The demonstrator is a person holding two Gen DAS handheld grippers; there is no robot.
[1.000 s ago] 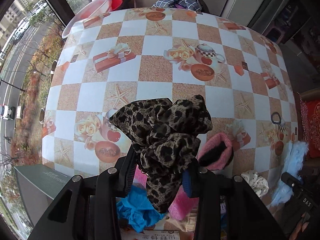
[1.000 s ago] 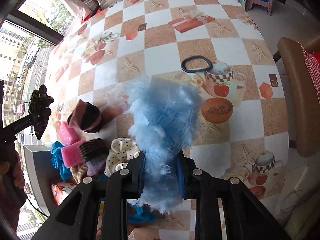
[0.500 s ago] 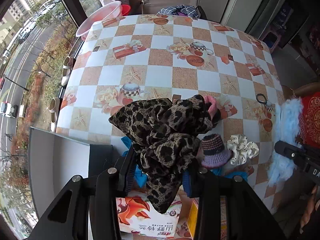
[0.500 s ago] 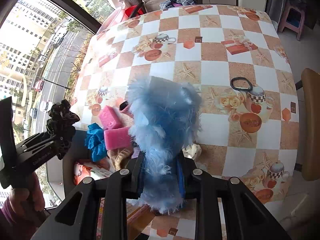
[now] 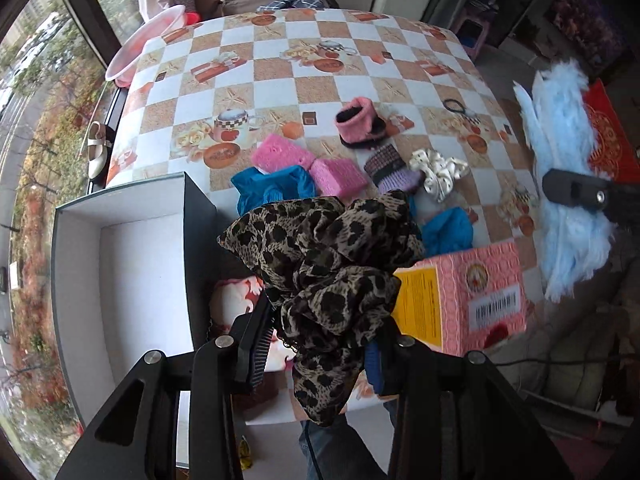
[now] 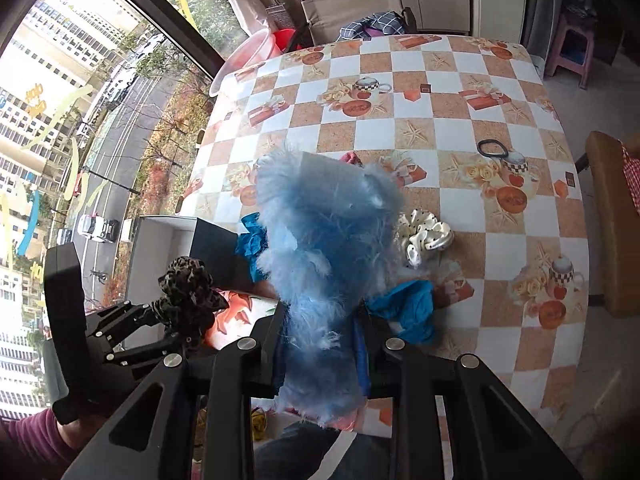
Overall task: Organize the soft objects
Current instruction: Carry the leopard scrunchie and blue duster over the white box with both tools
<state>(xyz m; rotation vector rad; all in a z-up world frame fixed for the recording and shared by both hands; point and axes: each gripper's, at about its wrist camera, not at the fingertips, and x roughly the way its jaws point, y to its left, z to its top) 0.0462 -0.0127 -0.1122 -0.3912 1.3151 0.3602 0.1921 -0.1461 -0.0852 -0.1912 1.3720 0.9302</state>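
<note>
Your left gripper (image 5: 320,354) is clamped on a leopard-print scrunchie (image 5: 324,264), which bulges up between the jaws and hangs below them. You hold it raised above the near edge of the table (image 5: 280,76), just right of the open grey box (image 5: 132,280), whose white inside shows nothing in it. In the right wrist view the same scrunchie (image 6: 188,288) sits in the left gripper (image 6: 168,324) at the left, near the box (image 6: 168,236).

Your right gripper (image 6: 320,356) is closed on a fluffy light-blue piece (image 6: 324,248), which stands up between the jaws and hides much of the table middle. From the left wrist view this blue piece (image 5: 560,160) hangs off the right side of the table, with the right gripper (image 5: 576,194) across it.

On the checked tablecloth, near the middle: two pink sponges (image 5: 308,164) touching each other, a blue cloth (image 5: 276,190) just in front of them, a pink and black knitted cuff (image 5: 360,124) farther back, a purple knitted cuff (image 5: 390,168) beside a cream dotted scrunchie (image 5: 438,168), and a second blue cloth (image 5: 448,232) nearer you. A black hair tie (image 5: 456,106) lies far right. A pink carton (image 5: 472,296) stands at the near edge, right of your left gripper. A pink basin (image 5: 144,46) sits at the far left corner.
</note>
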